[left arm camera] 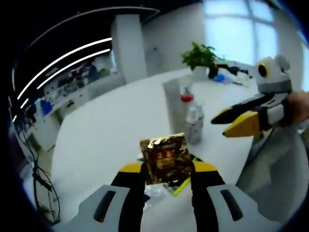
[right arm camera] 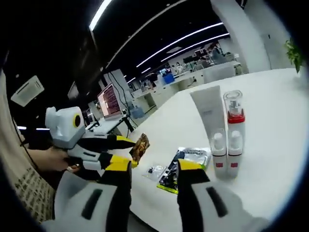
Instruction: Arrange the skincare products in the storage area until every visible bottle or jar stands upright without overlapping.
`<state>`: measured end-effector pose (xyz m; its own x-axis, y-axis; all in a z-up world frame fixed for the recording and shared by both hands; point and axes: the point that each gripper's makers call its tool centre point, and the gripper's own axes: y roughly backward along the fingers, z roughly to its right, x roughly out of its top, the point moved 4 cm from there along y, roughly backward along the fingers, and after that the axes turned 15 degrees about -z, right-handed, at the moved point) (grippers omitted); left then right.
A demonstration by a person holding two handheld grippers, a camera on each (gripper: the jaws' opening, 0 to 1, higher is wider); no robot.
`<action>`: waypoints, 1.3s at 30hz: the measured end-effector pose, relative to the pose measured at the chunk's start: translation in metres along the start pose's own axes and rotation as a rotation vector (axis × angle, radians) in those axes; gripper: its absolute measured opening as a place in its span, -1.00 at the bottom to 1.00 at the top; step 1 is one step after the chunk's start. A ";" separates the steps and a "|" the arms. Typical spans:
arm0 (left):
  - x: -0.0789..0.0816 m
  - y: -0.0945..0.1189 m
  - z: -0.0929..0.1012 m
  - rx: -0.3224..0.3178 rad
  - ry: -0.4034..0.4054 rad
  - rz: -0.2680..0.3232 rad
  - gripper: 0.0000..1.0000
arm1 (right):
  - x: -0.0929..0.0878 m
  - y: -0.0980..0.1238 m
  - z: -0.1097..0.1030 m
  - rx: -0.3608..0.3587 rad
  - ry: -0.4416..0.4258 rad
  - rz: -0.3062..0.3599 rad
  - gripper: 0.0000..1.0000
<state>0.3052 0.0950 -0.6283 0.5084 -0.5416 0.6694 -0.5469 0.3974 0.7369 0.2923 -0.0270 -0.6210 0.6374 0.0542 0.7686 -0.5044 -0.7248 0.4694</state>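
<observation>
My left gripper (left arm camera: 165,170) has its jaws pinched on a crinkled gold foil sachet (left arm camera: 164,157), lifted above the round white table (left arm camera: 106,130). My right gripper (right arm camera: 153,170) hangs with jaws spread and nothing between them, near the table's edge over flat dark sachets with yellow-green trim (right arm camera: 181,170). Further along stand a tall white tube (right arm camera: 208,116), a clear pump bottle with a red collar (right arm camera: 234,121) and two small white-capped bottles (right arm camera: 226,154), upright and close together. To do this well, I should set the foil sachet on bare table beside that row, touching nothing, and release only once it rests steady.
</observation>
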 end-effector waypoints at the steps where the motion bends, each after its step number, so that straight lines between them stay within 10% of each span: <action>1: 0.001 0.001 0.002 -0.003 -0.003 0.003 -0.33 | 0.000 -0.002 0.000 0.006 -0.011 0.000 -0.32; 20: 0.009 0.005 0.020 -0.060 -0.038 0.028 -0.32 | 0.005 -0.024 -0.012 0.119 -0.198 0.017 -0.95; 30: 0.005 0.004 0.016 -0.099 0.005 0.030 -0.27 | 0.005 -0.024 -0.012 0.145 -0.245 0.017 -0.98; 39: -0.009 0.007 -0.001 -0.254 0.222 0.059 -0.27 | 0.011 -0.027 -0.008 0.156 -0.255 0.014 -0.98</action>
<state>0.2978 0.1036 -0.6290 0.6284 -0.3488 0.6953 -0.4107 0.6104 0.6773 0.3078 -0.0012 -0.6217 0.7666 -0.1167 0.6315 -0.4315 -0.8219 0.3719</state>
